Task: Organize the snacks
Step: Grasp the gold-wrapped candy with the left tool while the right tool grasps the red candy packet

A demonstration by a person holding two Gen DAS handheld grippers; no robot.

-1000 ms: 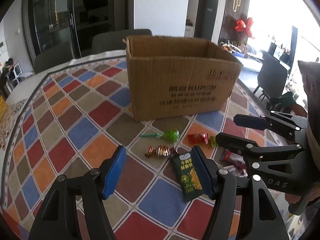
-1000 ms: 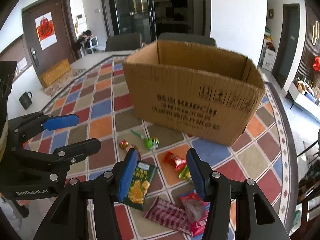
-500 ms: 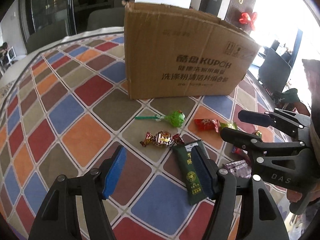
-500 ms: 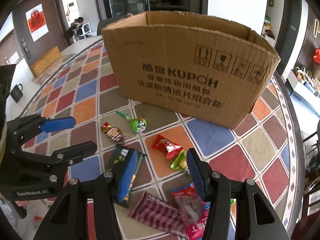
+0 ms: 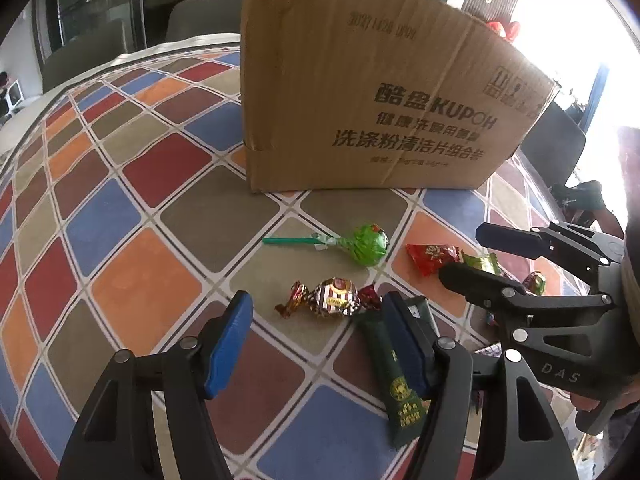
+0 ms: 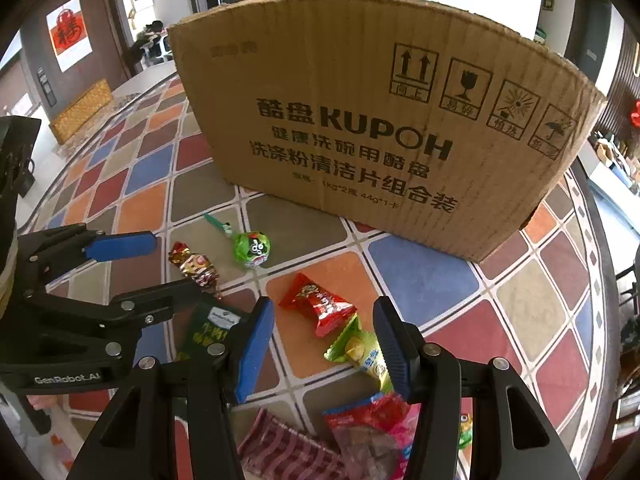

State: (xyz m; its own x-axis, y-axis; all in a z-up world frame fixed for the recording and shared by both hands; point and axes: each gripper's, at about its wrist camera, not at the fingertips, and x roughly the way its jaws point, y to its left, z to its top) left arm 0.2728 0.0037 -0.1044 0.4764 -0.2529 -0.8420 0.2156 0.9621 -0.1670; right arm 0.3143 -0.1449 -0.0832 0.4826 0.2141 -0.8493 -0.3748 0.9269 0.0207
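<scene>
A brown cardboard box (image 5: 372,92) stands on the chequered tablecloth; it also shows in the right wrist view (image 6: 380,120). In front of it lie a green lollipop (image 5: 362,244), a foil-wrapped candy (image 5: 332,298), a red packet (image 5: 430,258) and a dark green packet (image 5: 394,372). My left gripper (image 5: 316,338) is open and low, just in front of the foil candy. My right gripper (image 6: 324,344) is open over the red packet (image 6: 318,306) and a yellow-green packet (image 6: 360,350). Each gripper shows in the other's view.
More packets lie near my right gripper: a red one (image 6: 372,432) and a striped maroon one (image 6: 288,452). Dark chairs (image 5: 192,20) stand behind the table. The table's edge (image 6: 600,240) curves at the right.
Both grippers have moved forward and down towards the snacks and the box. The box now fills more of both views. Both grippers stay open.
</scene>
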